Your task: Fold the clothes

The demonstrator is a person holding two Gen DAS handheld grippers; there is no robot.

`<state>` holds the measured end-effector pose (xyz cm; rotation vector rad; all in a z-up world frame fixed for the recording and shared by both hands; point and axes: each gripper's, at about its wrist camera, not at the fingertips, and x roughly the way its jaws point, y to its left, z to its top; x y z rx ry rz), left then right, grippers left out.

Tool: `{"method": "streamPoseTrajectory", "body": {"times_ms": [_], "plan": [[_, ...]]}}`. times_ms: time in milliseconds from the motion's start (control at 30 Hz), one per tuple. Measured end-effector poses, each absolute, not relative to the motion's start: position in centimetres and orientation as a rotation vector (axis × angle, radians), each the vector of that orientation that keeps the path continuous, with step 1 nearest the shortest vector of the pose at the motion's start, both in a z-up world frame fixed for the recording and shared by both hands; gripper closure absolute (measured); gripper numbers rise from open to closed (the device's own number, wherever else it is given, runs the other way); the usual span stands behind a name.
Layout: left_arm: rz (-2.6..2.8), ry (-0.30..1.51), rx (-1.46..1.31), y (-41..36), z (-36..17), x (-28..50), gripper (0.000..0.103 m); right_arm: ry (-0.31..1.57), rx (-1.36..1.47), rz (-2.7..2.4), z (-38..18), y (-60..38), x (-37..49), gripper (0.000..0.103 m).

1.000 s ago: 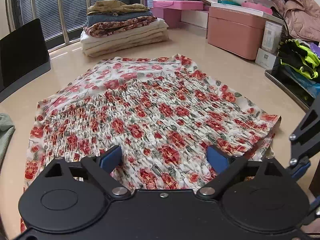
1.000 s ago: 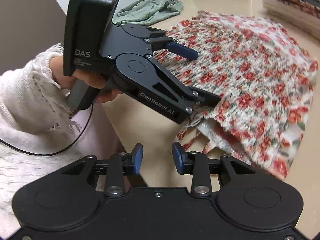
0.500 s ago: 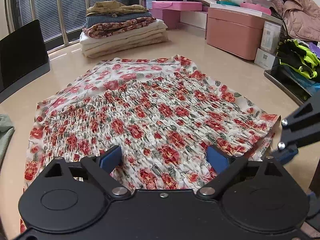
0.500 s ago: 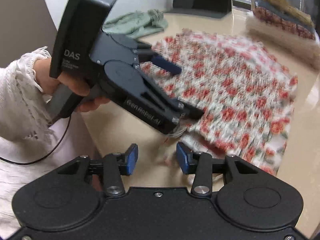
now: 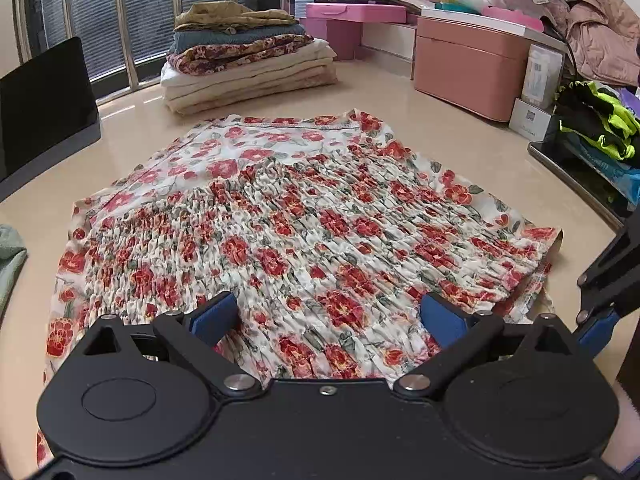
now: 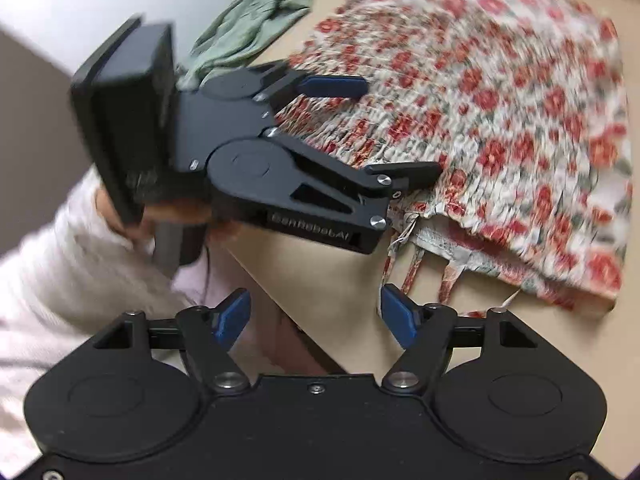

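Beige table (image 5: 460, 152), floral dress (image 5: 304, 216) (smocked), cluttered room

In front of me a floral garment (image 5: 304, 232), white with red roses and green leaves, lies spread flat on the beige tabletop (image 5: 460, 148), its middle gathered in tight smocked rows. Its far end is smooth with a stitched hem. At my near right corner, thin straps (image 6: 416, 272) trail from its edge.
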<state>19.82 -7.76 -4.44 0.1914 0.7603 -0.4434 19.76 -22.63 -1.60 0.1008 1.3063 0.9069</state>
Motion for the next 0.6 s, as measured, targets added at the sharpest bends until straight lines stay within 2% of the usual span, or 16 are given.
{"method": "streamPoseTrajectory", "body": {"times_ms": [267,300,400,600], "plan": [[-0.422,0.710,0.097,-5.9,-3.2,20.7,0.009,1.141,-0.020,0.873,-0.1,-23.1,18.1,0.030],[-0.409,0.718,0.107,-5.9,-3.3,20.8,0.015,1.144,-0.034,0.871,-0.3,-23.1,18.0,0.030],[-0.369,0.743,0.139,-5.9,-3.9,21.3,0.015,1.165,-0.069,0.856,-1.0,-22.8,18.0,0.028],[-0.326,0.772,0.165,-5.9,-4.2,21.9,0.013,1.355,0.028,0.868,-1.1,-23.5,18.4,0.028]]}}
